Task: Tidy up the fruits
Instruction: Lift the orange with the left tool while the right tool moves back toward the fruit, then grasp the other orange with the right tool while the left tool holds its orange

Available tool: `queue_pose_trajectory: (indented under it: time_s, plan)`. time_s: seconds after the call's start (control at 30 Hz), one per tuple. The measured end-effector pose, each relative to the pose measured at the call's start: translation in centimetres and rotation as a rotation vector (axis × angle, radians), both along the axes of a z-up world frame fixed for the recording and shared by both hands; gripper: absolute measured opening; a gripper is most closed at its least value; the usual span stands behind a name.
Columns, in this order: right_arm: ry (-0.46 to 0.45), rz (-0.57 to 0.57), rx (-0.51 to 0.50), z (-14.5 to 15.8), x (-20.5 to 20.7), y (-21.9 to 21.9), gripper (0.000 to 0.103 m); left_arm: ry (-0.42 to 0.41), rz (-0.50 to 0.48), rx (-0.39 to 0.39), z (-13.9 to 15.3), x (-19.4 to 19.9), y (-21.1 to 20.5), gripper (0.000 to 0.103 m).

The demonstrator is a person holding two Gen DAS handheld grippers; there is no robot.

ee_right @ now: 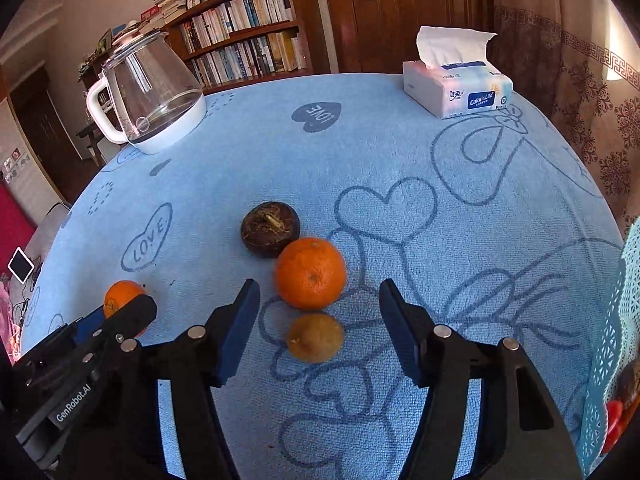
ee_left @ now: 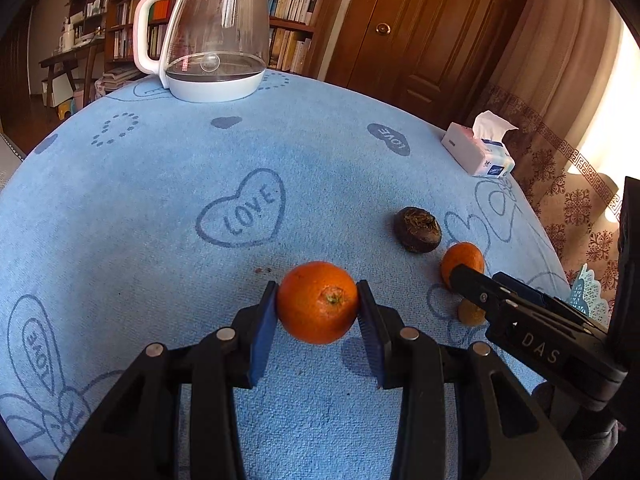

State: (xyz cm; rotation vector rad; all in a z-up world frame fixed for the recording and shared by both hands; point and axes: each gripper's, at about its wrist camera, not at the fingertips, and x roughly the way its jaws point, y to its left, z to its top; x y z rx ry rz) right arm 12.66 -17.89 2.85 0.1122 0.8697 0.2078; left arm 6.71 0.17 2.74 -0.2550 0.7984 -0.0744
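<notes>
My left gripper (ee_left: 318, 299) is shut on an orange (ee_left: 318, 312) and holds it just above the blue tablecloth (ee_left: 200, 280), where its shadow falls. To its right lie a second orange (ee_left: 464, 258), a dark brown round fruit (ee_left: 418, 229) and a small yellow-brown fruit (ee_left: 471, 313). My right gripper (ee_right: 320, 314) stands open over these. The small yellow-brown fruit (ee_right: 316, 337) lies between its fingers, untouched. The second orange (ee_right: 311, 273) sits just past the tips, with the dark fruit (ee_right: 270, 234) behind it. The left gripper (ee_right: 128, 312) and its orange (ee_right: 120, 294) show at lower left.
A glass kettle (ee_right: 152, 96) with a white handle stands at the far left of the table. A tissue box (ee_right: 456, 88) sits at the far right. A pale blue lace basket (ee_right: 616, 340) rises at the right edge, with something red (ee_right: 612, 420) in it.
</notes>
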Motion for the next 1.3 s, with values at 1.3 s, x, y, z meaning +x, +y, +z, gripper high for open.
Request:
queue_pose_trajectory:
  time_s: [1.3]
  plan:
    - [-0.097,-0.089,0.032,3.5,-4.3,-1.7,0.04,-0.043,-0.035,0.02,0.7,-0.8,-1.1,0.039]
